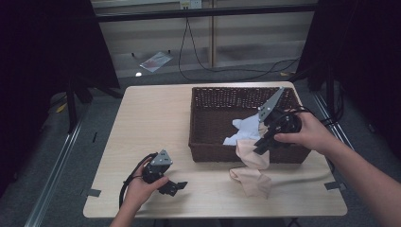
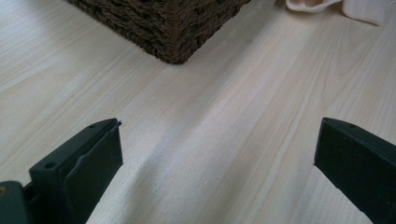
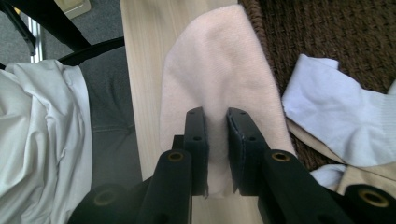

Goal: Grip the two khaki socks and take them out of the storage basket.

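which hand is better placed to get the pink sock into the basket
Right. The right gripper is already shut on the pink sock, which drapes over the basket front rim. The left gripper sits open over bare table, off the basket's corner.

High view: dim and soft, with dark curtains at both sides and the pale surface (image 1: pixel 156 123) as the brightest area. The basket (image 1: pixel 208 137) casts only a faint shadow. Left gripper view: even daylight, sharp wood grain, near tongs (image 2: pixel 217 163) slightly blurred. Right gripper view: the sock (image 3: pixel 215 70) is bright and softly focused.
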A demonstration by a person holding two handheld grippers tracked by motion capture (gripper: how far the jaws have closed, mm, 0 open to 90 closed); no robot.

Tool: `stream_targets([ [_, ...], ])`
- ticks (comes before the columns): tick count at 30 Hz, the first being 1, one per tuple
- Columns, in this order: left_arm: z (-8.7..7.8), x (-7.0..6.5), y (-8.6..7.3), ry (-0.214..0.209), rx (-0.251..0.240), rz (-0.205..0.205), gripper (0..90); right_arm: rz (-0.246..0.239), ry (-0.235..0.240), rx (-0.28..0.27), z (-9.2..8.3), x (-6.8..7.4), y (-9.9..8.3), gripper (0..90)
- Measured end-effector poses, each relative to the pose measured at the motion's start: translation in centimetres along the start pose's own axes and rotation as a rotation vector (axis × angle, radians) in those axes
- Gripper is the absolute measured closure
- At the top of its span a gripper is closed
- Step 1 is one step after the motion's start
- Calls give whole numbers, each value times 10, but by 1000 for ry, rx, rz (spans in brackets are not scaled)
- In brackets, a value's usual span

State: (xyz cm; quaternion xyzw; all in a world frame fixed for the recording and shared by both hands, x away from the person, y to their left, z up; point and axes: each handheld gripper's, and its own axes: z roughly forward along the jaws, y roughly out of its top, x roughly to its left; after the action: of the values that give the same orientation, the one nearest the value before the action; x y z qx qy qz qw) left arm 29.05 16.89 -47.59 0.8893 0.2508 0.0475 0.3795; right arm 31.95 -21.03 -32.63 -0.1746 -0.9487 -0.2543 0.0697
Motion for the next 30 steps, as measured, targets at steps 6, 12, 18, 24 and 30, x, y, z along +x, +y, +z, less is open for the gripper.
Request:
stream_targets([
  [6, 0, 0, 0, -1, 2, 0, 8, -8, -9, 15, 10, 2, 0, 790],
  [12, 0, 0, 0, -1, 1, -1, 9, -5, -22, 25, 18, 3, 1, 789],
  [18, 0, 0, 0, -1, 0, -3, 8, -14, -21, 26, 25, 4, -1, 788],
  [24, 0, 0, 0, -2, 2, 3, 8, -21, -12, 42, 31, 7, -2, 786],
  [30, 0, 0, 0, -2, -2, 0, 9, -24, -18, 35, 36, 7, -3, 786],
])
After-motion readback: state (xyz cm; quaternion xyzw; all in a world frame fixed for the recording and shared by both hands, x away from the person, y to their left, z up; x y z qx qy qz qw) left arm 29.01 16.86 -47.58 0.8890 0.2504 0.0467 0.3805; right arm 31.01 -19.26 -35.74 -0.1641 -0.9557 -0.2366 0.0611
